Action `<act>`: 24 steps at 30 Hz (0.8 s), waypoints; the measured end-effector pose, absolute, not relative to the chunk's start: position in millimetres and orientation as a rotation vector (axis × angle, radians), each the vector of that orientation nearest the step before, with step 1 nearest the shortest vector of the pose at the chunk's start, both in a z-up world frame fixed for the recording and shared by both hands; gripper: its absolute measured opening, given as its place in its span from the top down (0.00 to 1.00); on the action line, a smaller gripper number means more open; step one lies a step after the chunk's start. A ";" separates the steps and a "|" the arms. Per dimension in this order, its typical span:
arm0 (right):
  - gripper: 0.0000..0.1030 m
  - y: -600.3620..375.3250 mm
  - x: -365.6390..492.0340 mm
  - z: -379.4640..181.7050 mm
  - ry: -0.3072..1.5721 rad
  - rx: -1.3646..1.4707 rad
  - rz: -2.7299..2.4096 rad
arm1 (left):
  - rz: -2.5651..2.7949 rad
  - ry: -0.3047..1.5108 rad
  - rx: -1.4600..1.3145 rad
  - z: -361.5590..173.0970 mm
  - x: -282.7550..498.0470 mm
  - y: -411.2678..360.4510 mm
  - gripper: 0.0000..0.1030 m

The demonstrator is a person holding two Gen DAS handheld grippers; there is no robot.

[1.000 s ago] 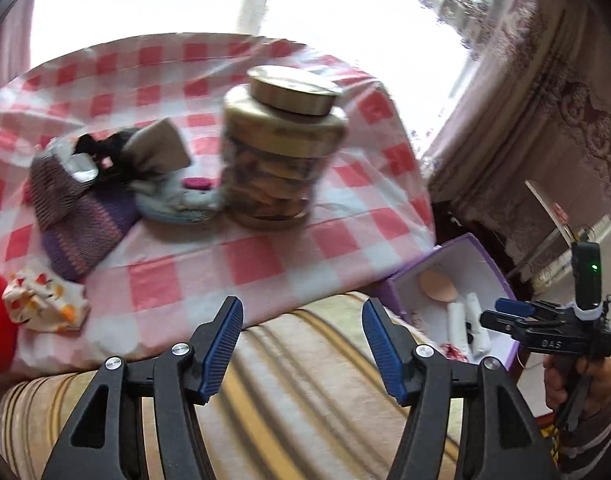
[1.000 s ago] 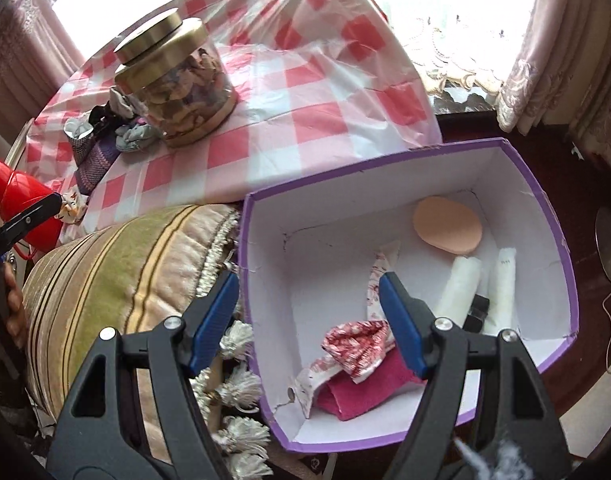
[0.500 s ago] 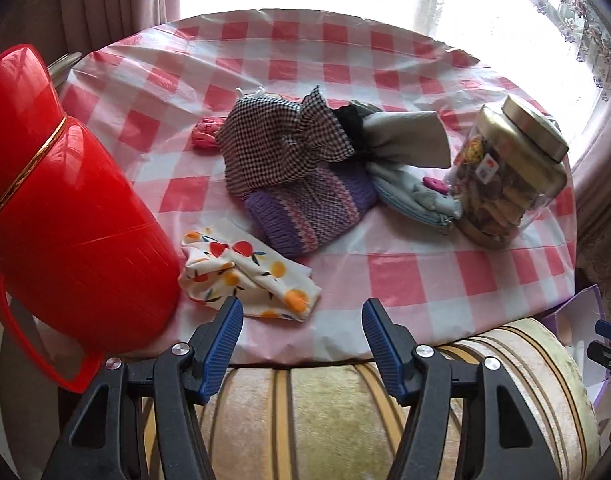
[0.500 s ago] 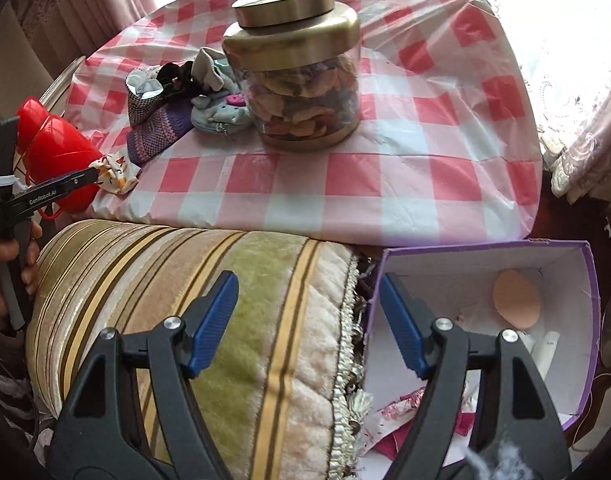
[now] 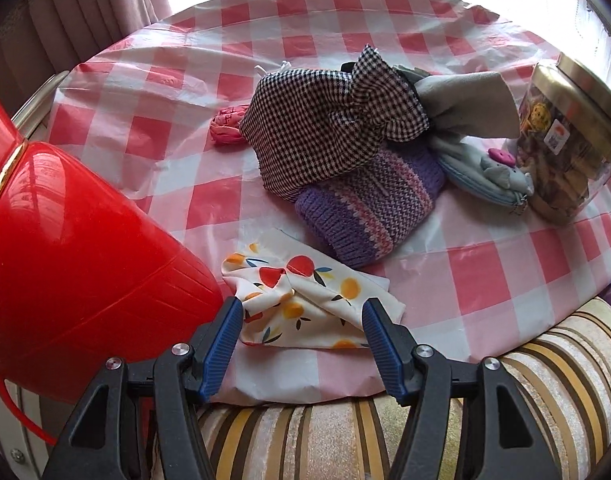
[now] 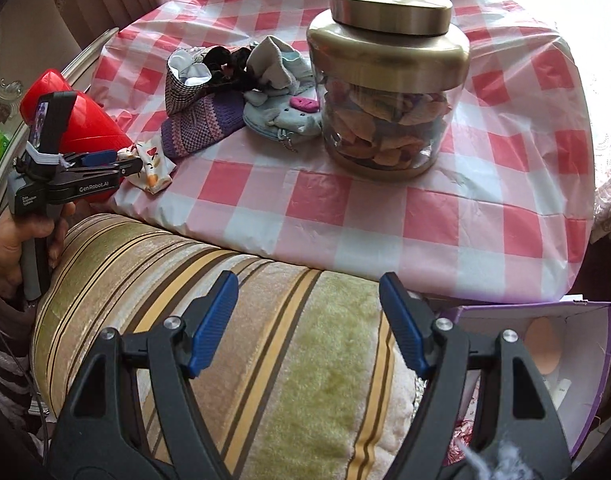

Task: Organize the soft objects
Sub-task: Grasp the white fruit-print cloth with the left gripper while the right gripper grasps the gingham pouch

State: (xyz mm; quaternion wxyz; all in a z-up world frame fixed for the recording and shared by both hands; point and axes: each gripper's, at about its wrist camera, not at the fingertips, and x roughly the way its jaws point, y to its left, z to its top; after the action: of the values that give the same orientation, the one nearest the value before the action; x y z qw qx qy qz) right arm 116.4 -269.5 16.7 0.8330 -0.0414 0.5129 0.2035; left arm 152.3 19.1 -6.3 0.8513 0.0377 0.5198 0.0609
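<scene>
Fruit-print cloth (image 5: 305,304), thin, white and crumpled with orange and red fruit shapes, lies at the near edge of the worktop (image 5: 485,280) in the left wrist view, right between the wide-open fingers of the left gripper (image 5: 299,334). Beyond it sit a ribbed purple knit (image 5: 365,208), a black-and-white houndstooth pouch (image 5: 321,132) lying over the knit, a grey fabric piece (image 5: 465,104) and a pale blue plush purse (image 5: 489,176) with a pink button. A glossy red plastic jug (image 5: 73,264) fills the left; a glass jar (image 5: 565,140) with a gold lid stands at right. The worktop wears a shiny pink-checked plastic cover.

From the right wrist view, the right gripper (image 6: 309,320) hangs wide open and empty over a striped velvet cushion (image 6: 225,300), well apart from the cloth (image 6: 149,164) at far left, where the left gripper (image 6: 121,164) reaches it. The jar (image 6: 389,92) stands far centre. A purple box (image 6: 585,380) with white inner walls sits near right, holding a peach oval sponge (image 6: 543,344).
</scene>
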 end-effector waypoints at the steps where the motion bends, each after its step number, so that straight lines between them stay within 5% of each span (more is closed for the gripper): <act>1: 0.26 -267.2 117.7 16.3 1.087 -0.089 0.437 | 0.136 1.099 0.090 -8.0 153.7 18.9 0.39; 8: 0.26 -247.4 123.3 16.5 1.073 -0.113 0.479 | 0.156 1.161 0.182 -25.5 166.1 9.6 0.44; 15: 0.26 -221.1 134.8 20.1 1.040 -0.107 0.534 | 0.093 1.156 0.115 -27.2 168.1 15.4 0.91; 24: 0.26 -166.7 177.5 30.3 0.963 -0.099 0.595 | 0.026 1.081 -0.047 -9.2 150.6 22.1 0.93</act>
State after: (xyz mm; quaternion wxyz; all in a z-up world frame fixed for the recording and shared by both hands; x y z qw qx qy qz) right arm 177.5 -166.7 30.3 0.8430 -0.0467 0.4559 0.2818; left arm 150.6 22.1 -9.2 0.8572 -0.0221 0.5144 0.0122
